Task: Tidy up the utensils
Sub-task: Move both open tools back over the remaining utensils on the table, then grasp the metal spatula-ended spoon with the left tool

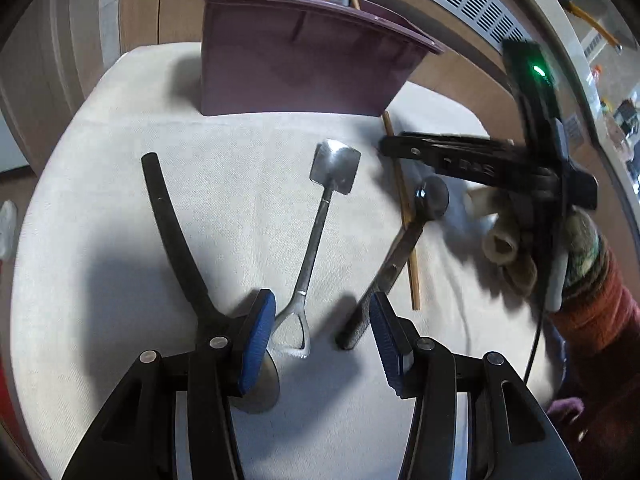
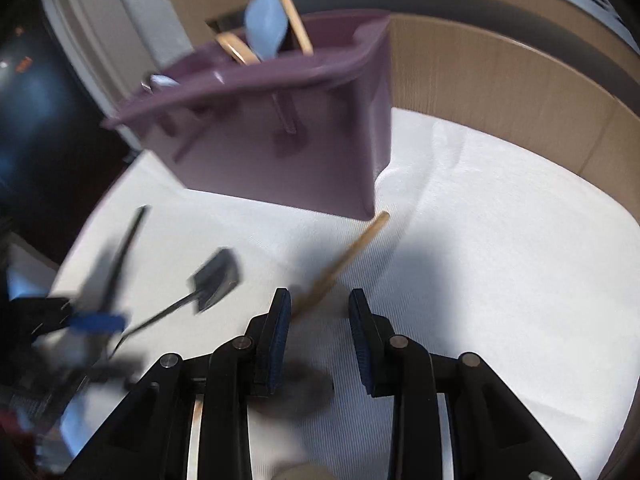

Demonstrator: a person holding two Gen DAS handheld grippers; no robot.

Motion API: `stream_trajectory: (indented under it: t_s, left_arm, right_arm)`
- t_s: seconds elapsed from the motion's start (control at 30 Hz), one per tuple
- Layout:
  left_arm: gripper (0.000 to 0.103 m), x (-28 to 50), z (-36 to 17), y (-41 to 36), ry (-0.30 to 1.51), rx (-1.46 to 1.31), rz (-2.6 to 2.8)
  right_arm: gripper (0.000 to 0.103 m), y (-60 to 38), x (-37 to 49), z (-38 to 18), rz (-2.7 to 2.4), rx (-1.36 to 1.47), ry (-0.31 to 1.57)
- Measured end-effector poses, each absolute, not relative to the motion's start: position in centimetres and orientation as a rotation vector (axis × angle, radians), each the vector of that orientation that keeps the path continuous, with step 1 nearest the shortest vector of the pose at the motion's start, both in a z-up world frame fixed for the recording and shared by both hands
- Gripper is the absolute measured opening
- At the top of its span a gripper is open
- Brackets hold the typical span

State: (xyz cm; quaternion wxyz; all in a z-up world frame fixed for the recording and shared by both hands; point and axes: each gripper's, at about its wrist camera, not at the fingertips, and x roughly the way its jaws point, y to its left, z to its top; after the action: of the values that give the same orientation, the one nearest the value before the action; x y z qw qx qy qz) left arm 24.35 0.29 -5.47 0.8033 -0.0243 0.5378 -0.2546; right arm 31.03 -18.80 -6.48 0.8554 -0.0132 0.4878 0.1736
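Now we hold both tongs, left [image 1: 322, 336] and right [image 2: 318, 324], released above the spoon [image 1: 320, 216] and the chopstick [image 2: 340, 264], near the purple bin [image 1: 296, 68].

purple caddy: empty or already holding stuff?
Holding stuff. The purple caddy has a blue spoon and a wooden chopstick sticking out.

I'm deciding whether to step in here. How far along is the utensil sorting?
Partly done: a blue spoon and a chopstick already stand in the purple holder. Neither gripper holds anything. The shovel spoon, black spoon, black utensil and second chopstick remain on the cloth.
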Motion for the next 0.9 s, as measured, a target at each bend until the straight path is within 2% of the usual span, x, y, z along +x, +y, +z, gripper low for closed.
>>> stream_trajectory:
  t_s: [0.17,0.6,0.67,0.8,0.87,0.9]
  left_arm:
    - [0.05,25.9,-4.3,-2.4,1.061,0.057,-0.506]
    - [0.05,33.1,-5.4,-8.8,1.134,0.246,-0.49]
    - [0.05,33.0,-5.6,-8.9,1.146,0.263,-0.464]
    - [0.05,33.6,-5.8,-9.7,1.165,0.272,-0.427]
    - [0.047,33.8,-5.8,-9.7,1.154,0.26,-0.423]
    - [0.039,33.6,-5.7,-9.6,1.139,0.253,-0.419]
  right_arm:
    - [0.028,-18.4,29.9,-6.6,0.372,-0.126,1.033]
    - [0.027,-25.0,25.5,-7.2,0.426,0.045,1.033]
    - [0.029,-25.2,25.2,-7.2,0.426,0.048,1.022]
    - [0.046,-24.9,24.4,-7.1,0.457,0.056,1.004]
    - [0.049,-24.7,24.4,-7.1,0.454,0.062,0.997]
    - [0.05,-24.7,24.4,-7.1,0.451,0.068,0.994]
